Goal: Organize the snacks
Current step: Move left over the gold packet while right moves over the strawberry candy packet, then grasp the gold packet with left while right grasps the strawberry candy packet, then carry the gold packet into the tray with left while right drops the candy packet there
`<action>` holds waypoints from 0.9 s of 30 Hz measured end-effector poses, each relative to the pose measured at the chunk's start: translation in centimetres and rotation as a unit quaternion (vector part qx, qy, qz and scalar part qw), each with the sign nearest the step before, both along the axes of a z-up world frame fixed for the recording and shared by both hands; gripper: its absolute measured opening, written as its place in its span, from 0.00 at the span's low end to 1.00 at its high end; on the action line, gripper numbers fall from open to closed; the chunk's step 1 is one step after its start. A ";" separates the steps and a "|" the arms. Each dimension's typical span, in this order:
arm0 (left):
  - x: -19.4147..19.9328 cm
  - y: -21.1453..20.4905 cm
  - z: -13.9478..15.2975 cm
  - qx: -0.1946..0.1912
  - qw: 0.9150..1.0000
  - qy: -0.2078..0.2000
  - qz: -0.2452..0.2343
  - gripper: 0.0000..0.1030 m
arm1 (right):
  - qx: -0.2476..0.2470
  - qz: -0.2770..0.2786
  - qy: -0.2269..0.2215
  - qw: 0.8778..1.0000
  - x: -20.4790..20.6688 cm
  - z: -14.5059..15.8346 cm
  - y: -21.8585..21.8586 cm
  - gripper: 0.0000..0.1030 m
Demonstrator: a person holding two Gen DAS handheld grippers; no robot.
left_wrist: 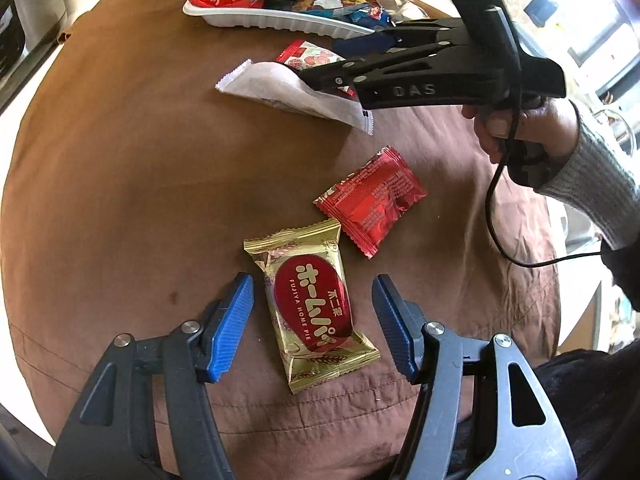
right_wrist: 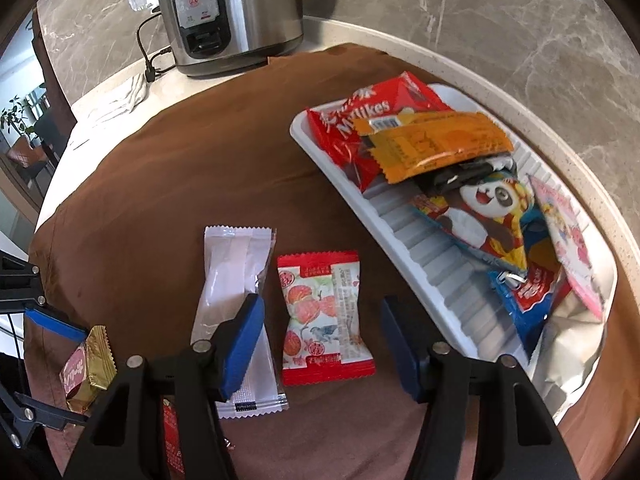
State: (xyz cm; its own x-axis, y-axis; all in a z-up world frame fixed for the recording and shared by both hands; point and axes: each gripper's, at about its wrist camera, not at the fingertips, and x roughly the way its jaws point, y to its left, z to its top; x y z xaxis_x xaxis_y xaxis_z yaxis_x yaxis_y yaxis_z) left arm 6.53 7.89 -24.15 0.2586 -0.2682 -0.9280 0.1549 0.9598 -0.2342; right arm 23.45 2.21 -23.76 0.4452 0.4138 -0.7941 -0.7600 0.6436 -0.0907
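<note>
In the left wrist view my left gripper point(left_wrist: 314, 322) is open, its blue pads on either side of a gold Fujiya Home Pie packet point(left_wrist: 310, 316) on the brown cloth. A red foil packet point(left_wrist: 370, 200) lies just beyond it. In the right wrist view my right gripper point(right_wrist: 320, 344) is open over a red-and-white fruit-print packet point(right_wrist: 324, 320), with a white packet point(right_wrist: 236, 320) under its left pad. A white ribbed tray point(right_wrist: 432, 276) at the right holds several snack packets. The gold packet also shows at the left edge point(right_wrist: 88, 364).
A steel rice cooker point(right_wrist: 232, 12) with its cord stands at the back on the marble counter. The brown cloth point(left_wrist: 120, 200) covers the work area. In the left wrist view the tray point(left_wrist: 276, 20) is at the far side.
</note>
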 end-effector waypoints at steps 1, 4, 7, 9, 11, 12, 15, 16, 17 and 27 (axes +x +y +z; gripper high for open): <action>-0.1 -0.2 0.0 0.004 1.000 -0.003 -0.003 0.58 | -0.003 0.001 -0.003 1.000 -0.1 -0.1 0.1 0.50; -0.4 -0.7 0.0 0.017 1.000 -0.013 -0.009 0.57 | 0.000 0.000 -0.003 1.000 -0.1 0.0 0.0 0.40; -0.7 -1.0 0.1 0.039 0.999 -0.024 -0.013 0.46 | 0.001 -0.002 -0.006 1.000 -0.2 0.0 -0.1 0.38; -0.7 -0.9 0.1 0.048 0.998 -0.030 -0.011 0.40 | 0.003 -0.005 -0.005 1.000 -0.3 0.0 -0.2 0.37; -0.7 -0.6 0.2 0.045 0.998 -0.031 -0.005 0.34 | 0.009 -0.011 -0.002 1.000 -0.4 0.0 -0.5 0.37; -0.6 -0.4 0.2 0.042 0.999 -0.031 -0.002 0.34 | 0.013 -0.013 0.003 1.000 -0.3 0.0 -0.4 0.36; -0.5 0.0 0.2 0.034 0.999 -0.031 0.004 0.32 | 0.035 -0.028 0.024 0.999 -0.3 0.1 -1.5 0.36; -0.5 0.1 0.2 0.032 0.999 -0.031 0.005 0.32 | 0.043 -0.033 0.030 0.998 -0.3 0.2 -1.8 0.36; -0.4 0.1 0.3 0.029 0.999 -0.030 0.006 0.32 | 0.050 -0.038 0.035 0.997 -0.3 0.3 -2.0 0.36; 0.1 2.7 2.1 -0.007 0.999 -0.039 0.029 0.32 | 0.113 -0.069 0.085 0.988 -1.4 1.6 -4.6 0.36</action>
